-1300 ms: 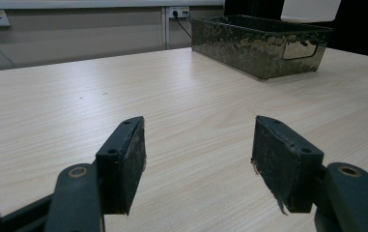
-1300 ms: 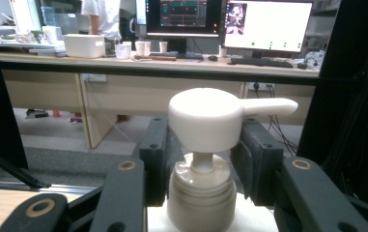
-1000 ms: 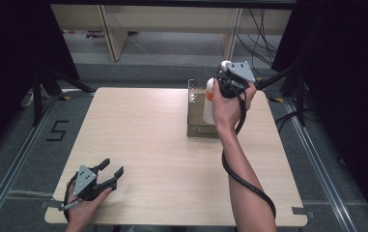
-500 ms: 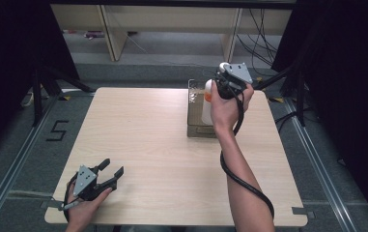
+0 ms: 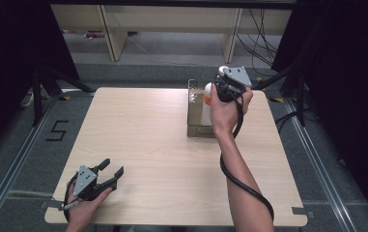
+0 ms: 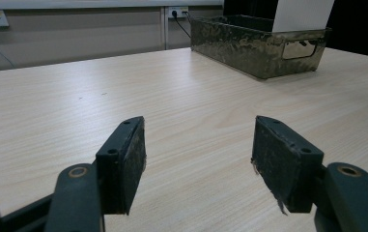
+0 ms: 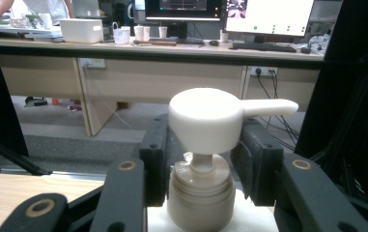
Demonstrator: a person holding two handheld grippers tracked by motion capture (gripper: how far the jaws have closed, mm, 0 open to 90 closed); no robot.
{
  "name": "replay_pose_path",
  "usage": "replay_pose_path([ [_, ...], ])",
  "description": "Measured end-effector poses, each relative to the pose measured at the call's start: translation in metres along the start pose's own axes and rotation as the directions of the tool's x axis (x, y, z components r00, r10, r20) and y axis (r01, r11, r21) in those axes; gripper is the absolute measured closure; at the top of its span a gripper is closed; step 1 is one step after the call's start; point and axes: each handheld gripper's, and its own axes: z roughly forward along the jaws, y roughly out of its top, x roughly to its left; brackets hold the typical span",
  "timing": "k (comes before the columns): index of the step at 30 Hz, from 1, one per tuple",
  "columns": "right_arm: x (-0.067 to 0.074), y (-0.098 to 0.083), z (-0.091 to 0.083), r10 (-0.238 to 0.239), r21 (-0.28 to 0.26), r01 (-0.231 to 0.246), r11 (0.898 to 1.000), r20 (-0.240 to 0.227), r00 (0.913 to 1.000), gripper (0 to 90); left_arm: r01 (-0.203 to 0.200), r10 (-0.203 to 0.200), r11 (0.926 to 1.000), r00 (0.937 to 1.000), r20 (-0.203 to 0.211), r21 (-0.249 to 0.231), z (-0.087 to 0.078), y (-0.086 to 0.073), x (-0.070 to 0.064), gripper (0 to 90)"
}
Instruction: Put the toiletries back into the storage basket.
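Now the right gripper (image 5: 219,88), its fingers shut tight on the pump bottle (image 7: 205,159), has barely moved and holds it over the metal box (image 5: 197,126), while the left gripper (image 5: 108,176) rests open on the desk (image 5: 148,140).

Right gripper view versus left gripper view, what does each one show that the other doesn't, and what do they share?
The right gripper view alone shows the right gripper shut on the neck of a white pump bottle, with the pump head and its spout above the jaws, and a desk with monitors behind.

The left gripper view alone shows the left gripper with its jaws open and nothing between them, low over the table, and a dark metal bin at the far side.

Both show the pale wood table and the bottle's white body.
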Motion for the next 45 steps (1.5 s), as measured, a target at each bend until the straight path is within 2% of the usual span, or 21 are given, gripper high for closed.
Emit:
replay_pose_path([
  [1,-0.001,-0.001,0.0,-0.005,0.005,0.005,1.0,-0.003,1.0,60.7,0.002,-0.002,1.0,1.0,0.001,-0.001,0.0,0.0,0.0,36.2],
  [2,0.0,-0.001,-0.001,0.013,0.012,-0.013,1.0,0.001,0.9999,60.7,0.002,-0.002,1.0,1.0,0.001,-0.001,0.0,0.0,0.0,36.2],
  [4,-0.001,-0.002,0.0,0.0,0.012,0.0,1.0,-0.002,1.0,60.7,0.0,0.0,1.0,1.0,0.0,0.0,0.0,0.0,0.0,36.2],
  [13,-0.003,-0.011,0.002,0.005,0.032,-0.004,0.999,-0.006,1.0,60.7,0.0,0.0,1.0,1.0,-0.001,0.0,0.0,0.0,0.0,36.3],
  [14,-0.002,-0.013,0.002,0.021,0.037,-0.021,0.999,0.0,0.9998,60.7,0.0,0.0,1.0,1.0,-0.001,0.0,0.0,0.0,0.0,36.3],
  [15,-0.004,-0.014,0.003,0.005,0.036,-0.004,0.999,-0.005,1.0,60.7,0.0,0.0,1.0,1.0,-0.001,0.0,0.0,0.0,0.0,36.2],
  [19,-0.004,-0.019,0.003,0.021,0.051,-0.021,0.998,-0.001,0.9998,60.7,0.0,0.0,1.0,1.0,-0.001,0.0,0.0,0.0,0.0,36.2],
  [21,-0.005,-0.021,0.004,0.0,0.054,0.001,0.999,-0.007,1.0,60.7,0.0,0.0,1.0,1.0,-0.001,0.0,0.0,0.0,0.0,36.3],
  [25,-0.004,-0.024,0.005,0.015,0.065,-0.015,0.998,-0.007,0.9999,60.7,0.0,0.0,1.0,1.0,-0.001,0.0,0.0,0.0,0.0,36.3],
  [32,-0.004,-0.029,0.007,-0.004,0.07,0.004,0.998,-0.005,1.0,60.7,0.0,0.0,1.0,1.0,0.0,-0.001,0.0,0.0,0.0,36.2],
  [34,-0.002,-0.031,0.006,0.011,0.079,-0.01,0.997,-0.01,0.9999,60.7,0.0,0.0,1.0,1.0,0.0,-0.001,0.0,0.0,0.0,36.2],
  [45,-0.003,-0.038,0.007,-0.013,0.088,0.014,0.996,-0.013,0.9998,60.7,0.0,0.0,1.0,1.0,-0.001,-0.001,0.0,0.0,0.0,36.2],
])
